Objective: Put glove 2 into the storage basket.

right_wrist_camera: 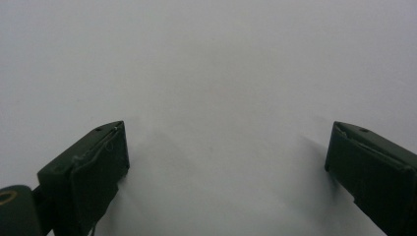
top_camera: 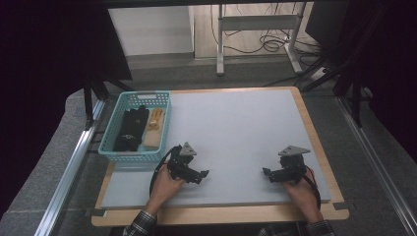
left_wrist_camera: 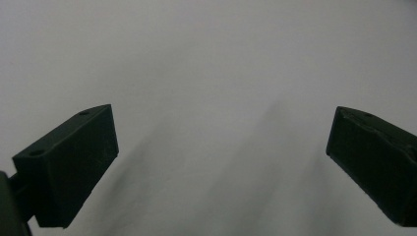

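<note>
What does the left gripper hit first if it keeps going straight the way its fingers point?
Probably just the grey table mat. The left gripper is open with bare mat between and ahead of its fingers. In the high view it points toward the right gripper, well apart.

No readable writing anywhere.
Basket (top_camera: 109, 142), table (top_camera: 236, 128) and both grippers carry no legible label, brand or number (too small to tell, anyway).

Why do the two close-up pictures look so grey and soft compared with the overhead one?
Left gripper view: black fingers blurred, long soft shadows on the mat. Right gripper view: brighter mat, fingers slightly sharper. High view: mat evenly lit, room edges very dark, basket a little fuzzy.
</note>
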